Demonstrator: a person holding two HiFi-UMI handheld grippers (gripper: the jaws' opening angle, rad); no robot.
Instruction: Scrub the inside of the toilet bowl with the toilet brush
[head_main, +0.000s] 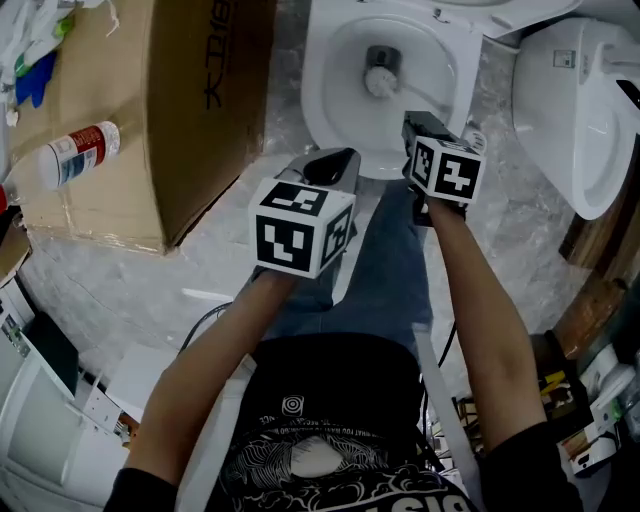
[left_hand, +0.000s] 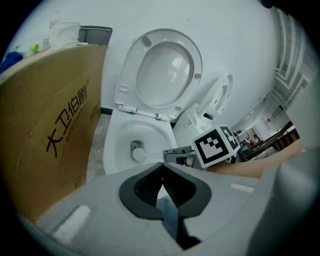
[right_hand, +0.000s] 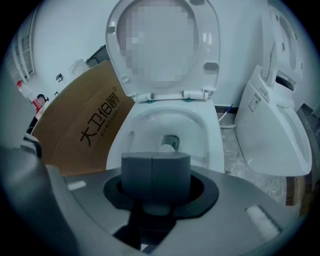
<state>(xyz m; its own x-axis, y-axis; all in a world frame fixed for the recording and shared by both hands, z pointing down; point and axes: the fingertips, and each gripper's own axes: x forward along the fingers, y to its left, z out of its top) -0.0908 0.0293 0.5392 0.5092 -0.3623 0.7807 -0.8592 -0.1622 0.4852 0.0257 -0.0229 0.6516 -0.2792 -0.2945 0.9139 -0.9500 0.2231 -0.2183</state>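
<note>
— Where's the toilet brush (head_main: 380, 80)?
— Its white head sits low in the toilet bowl (head_main: 330, 100), by the drain, just past the tips of the right gripper (head_main: 412, 128).
— The right jaws?
— Pressed together and closed on the brush's handle.
— And the left gripper (head_main: 330, 165)?
— Near the bowl's near rim, left of the right one. Its jaws meet at the tips with nothing between them. A cardboard box (head_main: 190, 110) stands left of the bowl.

Toilet bowl (head_main: 322, 100) stood centre, lid (left_hand: 165, 70) raised behind it, toilet brush (head_main: 380, 80) head down inside. Cardboard box (head_main: 200, 100) stood to its left, a bottle (head_main: 75, 152) lying on top. Second toilet (head_main: 575, 110) stood to its right. Left gripper (head_main: 335, 162) and right gripper (head_main: 414, 124) were before the bowl's front rim.
</note>
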